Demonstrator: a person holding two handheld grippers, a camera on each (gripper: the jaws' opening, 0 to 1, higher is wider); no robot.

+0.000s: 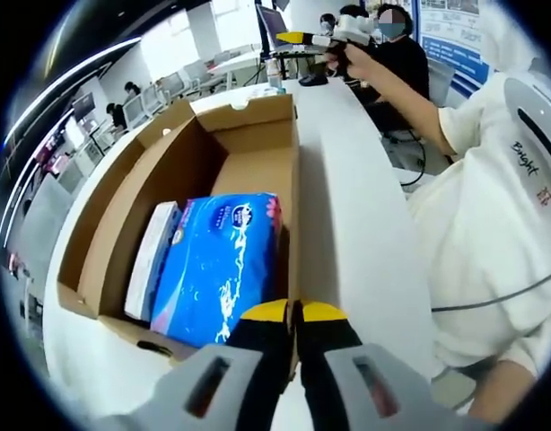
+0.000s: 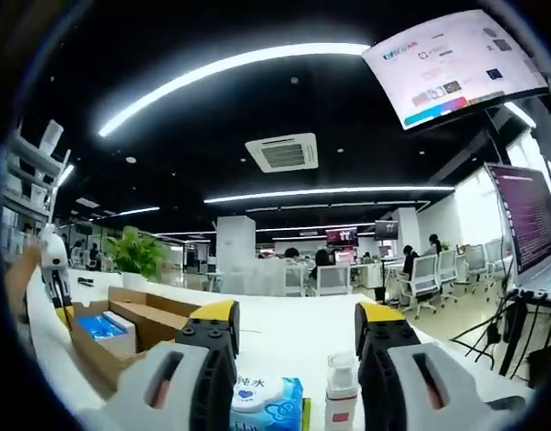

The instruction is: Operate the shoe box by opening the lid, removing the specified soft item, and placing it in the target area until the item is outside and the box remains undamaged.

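Note:
The open cardboard shoe box lies on the white table with its flaps spread. Inside it a blue soft pack lies beside a white carton. My left gripper is at the box's near right corner, its yellow-tipped jaws pressed together over the top edge of the box wall. My right gripper is held high over the table's far end, open, with nothing between its jaws. It also appears far off as the right gripper, held in a person's hand. From there the box and the blue pack sit low on the left.
A person in white sits along the table's right side. Below the right gripper lie a wipes pack and a pump bottle. A laptop stands at the right. Office desks and chairs fill the background.

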